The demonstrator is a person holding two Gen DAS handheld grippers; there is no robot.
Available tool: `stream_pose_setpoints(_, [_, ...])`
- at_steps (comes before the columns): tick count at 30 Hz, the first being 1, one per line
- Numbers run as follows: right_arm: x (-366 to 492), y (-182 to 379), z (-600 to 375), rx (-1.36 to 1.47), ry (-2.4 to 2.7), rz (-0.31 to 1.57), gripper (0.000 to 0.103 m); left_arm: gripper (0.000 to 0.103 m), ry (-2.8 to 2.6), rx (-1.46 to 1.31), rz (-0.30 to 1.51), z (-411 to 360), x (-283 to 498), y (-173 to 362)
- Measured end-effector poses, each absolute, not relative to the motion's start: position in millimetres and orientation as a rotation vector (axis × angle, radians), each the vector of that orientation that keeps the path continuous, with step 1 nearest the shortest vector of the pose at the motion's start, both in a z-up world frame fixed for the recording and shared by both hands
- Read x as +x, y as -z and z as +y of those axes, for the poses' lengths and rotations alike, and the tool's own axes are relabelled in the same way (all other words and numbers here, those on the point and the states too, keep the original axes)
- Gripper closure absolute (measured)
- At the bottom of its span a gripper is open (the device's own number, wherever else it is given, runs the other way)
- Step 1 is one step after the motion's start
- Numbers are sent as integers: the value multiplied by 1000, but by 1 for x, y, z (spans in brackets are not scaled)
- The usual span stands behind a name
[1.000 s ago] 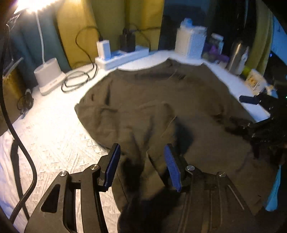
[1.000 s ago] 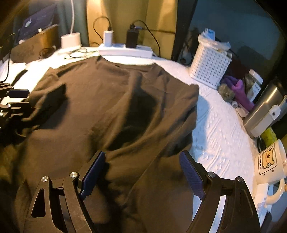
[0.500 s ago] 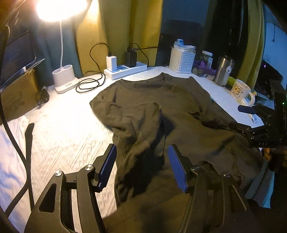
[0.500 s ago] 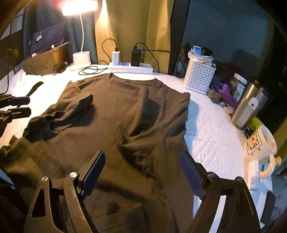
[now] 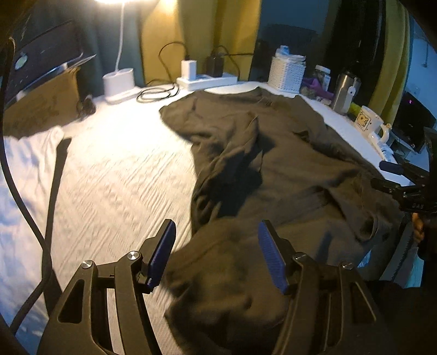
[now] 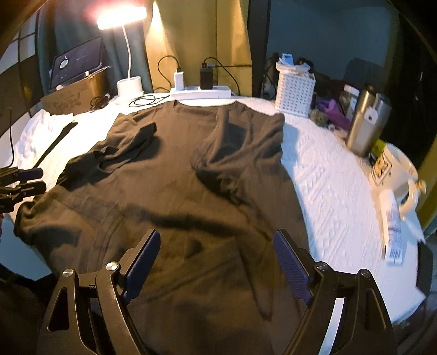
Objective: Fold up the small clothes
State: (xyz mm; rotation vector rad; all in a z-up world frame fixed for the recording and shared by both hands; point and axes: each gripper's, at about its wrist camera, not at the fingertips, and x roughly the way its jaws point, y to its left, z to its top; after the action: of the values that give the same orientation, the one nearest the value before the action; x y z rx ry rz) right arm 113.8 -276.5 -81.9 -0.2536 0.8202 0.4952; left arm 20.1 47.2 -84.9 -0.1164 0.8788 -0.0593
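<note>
Dark olive-brown cloth: the shirt point(image 6: 174, 174) lies spread over a white textured cover point(image 6: 336, 196), neck toward the far wall, both sleeves turned in over the body.

Writing: none can be read. The mug point(image 6: 393, 166) bears a cartoon bear print, the flat packet point(image 6: 393, 232) beside it a blurred label, and the tablet point(image 6: 76, 65) a lit screen too small to make out.

Views: the right wrist view takes in the whole shirt, the lit lamp point(image 6: 123, 16), the tablet propped on a cardboard box point(image 6: 73, 95) and, at its left edge, the left tool point(image 6: 30, 179). The left wrist view shows more bare cover on the shirt's left, a black strap point(image 5: 54, 191) lying across it, and the right tool point(image 5: 393, 174) at its right edge.

Tools: the left tool's jaws are opening, with the shirt's hem below them and the pads point(image 5: 161, 254) not pressing it. The right tool stands wide above the lower shirt, holding nothing.

Room: yellow and teal curtains behind; along the far edge a power strip point(image 6: 200, 91) with two chargers, a white basket point(image 6: 295, 92) and a steel flask point(image 6: 366, 123).
</note>
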Motion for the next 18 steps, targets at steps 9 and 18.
stream_pose_setpoints(9, [99,95,-286,-230,-534,846,17,40,3,-137,917,65,-7,102])
stream_pose_setpoints(18, [97,115,-283,-250,-538,881,44,33,10,-216,944,71,-8,115])
